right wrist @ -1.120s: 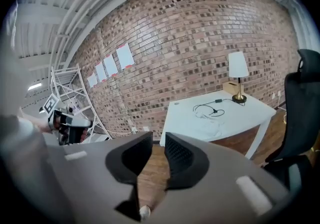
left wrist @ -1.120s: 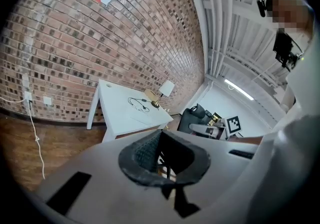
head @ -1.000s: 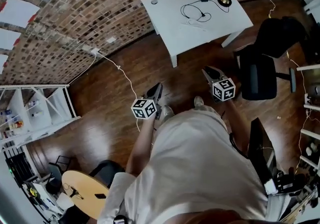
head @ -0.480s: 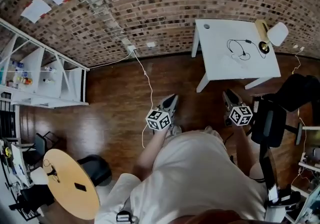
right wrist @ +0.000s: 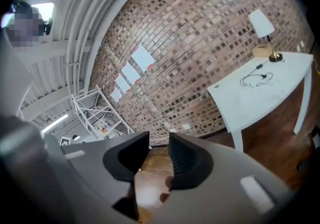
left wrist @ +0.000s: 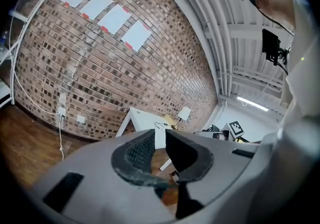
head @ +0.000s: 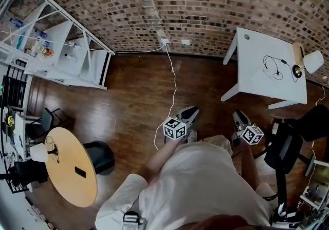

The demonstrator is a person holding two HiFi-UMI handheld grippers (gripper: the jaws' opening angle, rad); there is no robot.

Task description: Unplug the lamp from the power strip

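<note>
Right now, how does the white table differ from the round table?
The white table is rectangular; the round table is tan. The white table stands beside the brick wall; the round table stands away from it. The white table bears a lamp and black cord; the round table, small dark items. Both stand on wood floor.

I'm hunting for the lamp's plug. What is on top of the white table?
A white-shaded lamp on a brass base stands at one corner of the white table; a black cord loops beside it. No power strip can be made out.
</note>
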